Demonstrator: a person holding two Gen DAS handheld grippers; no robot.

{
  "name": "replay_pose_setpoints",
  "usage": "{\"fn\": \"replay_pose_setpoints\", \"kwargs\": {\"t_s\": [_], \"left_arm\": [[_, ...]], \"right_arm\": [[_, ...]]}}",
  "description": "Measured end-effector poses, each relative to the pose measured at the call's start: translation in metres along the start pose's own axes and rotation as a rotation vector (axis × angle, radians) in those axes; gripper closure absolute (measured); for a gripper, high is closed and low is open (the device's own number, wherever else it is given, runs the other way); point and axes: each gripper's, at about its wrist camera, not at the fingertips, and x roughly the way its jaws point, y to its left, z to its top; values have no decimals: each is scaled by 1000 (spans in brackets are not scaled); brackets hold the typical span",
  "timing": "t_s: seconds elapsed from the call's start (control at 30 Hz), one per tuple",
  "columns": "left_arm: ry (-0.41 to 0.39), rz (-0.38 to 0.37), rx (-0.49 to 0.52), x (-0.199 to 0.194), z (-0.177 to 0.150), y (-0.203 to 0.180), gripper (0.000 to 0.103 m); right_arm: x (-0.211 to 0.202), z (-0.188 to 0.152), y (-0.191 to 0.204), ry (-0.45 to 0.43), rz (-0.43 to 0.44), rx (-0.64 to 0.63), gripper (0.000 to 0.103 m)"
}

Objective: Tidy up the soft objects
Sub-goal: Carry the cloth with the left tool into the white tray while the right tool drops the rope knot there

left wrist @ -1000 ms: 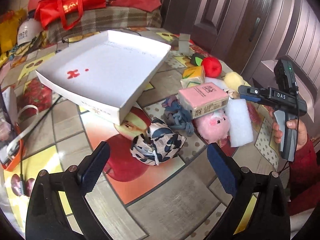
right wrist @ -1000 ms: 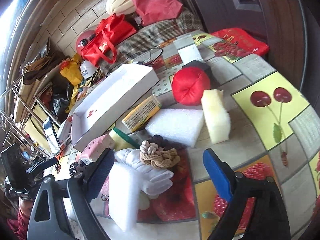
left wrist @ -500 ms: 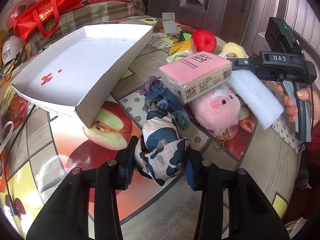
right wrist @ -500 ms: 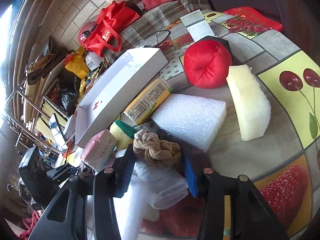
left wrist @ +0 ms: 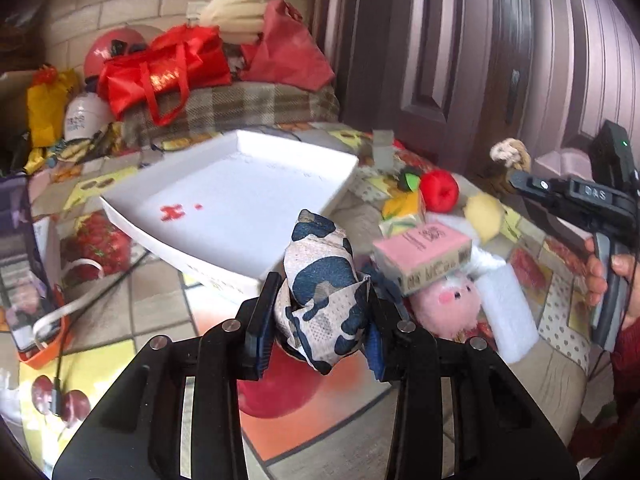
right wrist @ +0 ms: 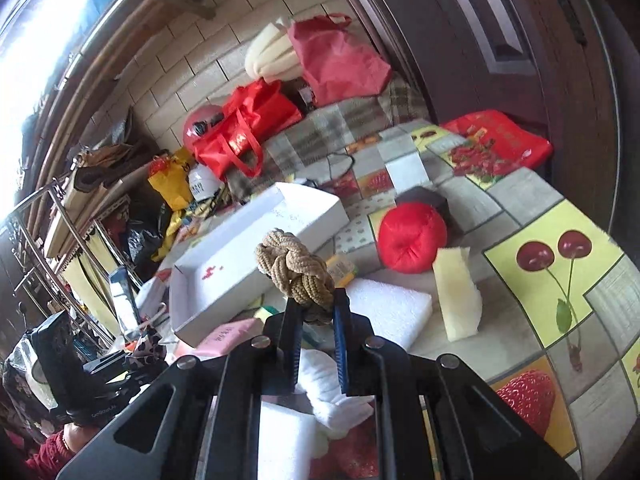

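My left gripper (left wrist: pixel 320 316) is shut on a camouflage-patterned beanbag (left wrist: pixel 322 284) and holds it above the table, just in front of the white tray (left wrist: pixel 248 196). My right gripper (right wrist: pixel 316 316) is shut on a tan knotted rope ball (right wrist: pixel 294 272), lifted above the table; the rope ball also shows in the left wrist view (left wrist: pixel 510 154). On the table lie a pink tissue pack (left wrist: pixel 424 252), a pink plush pig (left wrist: pixel 448 304), a red plush ball (right wrist: pixel 412 238), white foam blocks (right wrist: pixel 384 306), a yellow sponge (right wrist: pixel 456 292) and a white glove (right wrist: pixel 332 392).
The table has a fruit-patterned cloth (right wrist: pixel 560 272). Red bags (left wrist: pixel 160 68) and a plaid blanket (left wrist: pixel 240 104) pile up behind the tray. A dark door (left wrist: pixel 460 40) stands at the right. A white cable (left wrist: pixel 60 312) lies at the left.
Both grippers closed on their objects and lifted them: the left raised the beanbag off the table, the right raised the rope ball off the glove.
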Motion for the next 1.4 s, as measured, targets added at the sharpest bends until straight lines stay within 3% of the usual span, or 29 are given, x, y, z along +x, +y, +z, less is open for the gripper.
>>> {"fn": "replay_pose_setpoints", "kwargs": {"t_s": [0.13, 0.23, 0.37, 0.53, 0.93, 1.2, 1.4], "left_arm": [[-126, 160, -30, -11, -3, 13, 67], [-132, 224, -52, -9, -5, 23, 67], [-157, 290, -26, -9, -5, 25, 67], [-173, 317, -38, -1, -1, 37, 67], [-163, 397, -100, 26, 19, 70, 67], [-114, 401, -133, 61, 39, 93, 66], [-50, 375, -125, 93, 55, 102, 66]], "right_arm": [[-12, -9, 28, -102, 63, -30, 90], [-10, -23, 54, -175, 19, -121, 90], [6, -31, 71, -186, -8, -170, 90], [28, -40, 85, -142, -25, -218, 90], [82, -50, 155, -139, -22, -381, 90], [150, -37, 166, -70, -70, -287, 90], [176, -21, 164, -83, -135, -251, 90]]}}
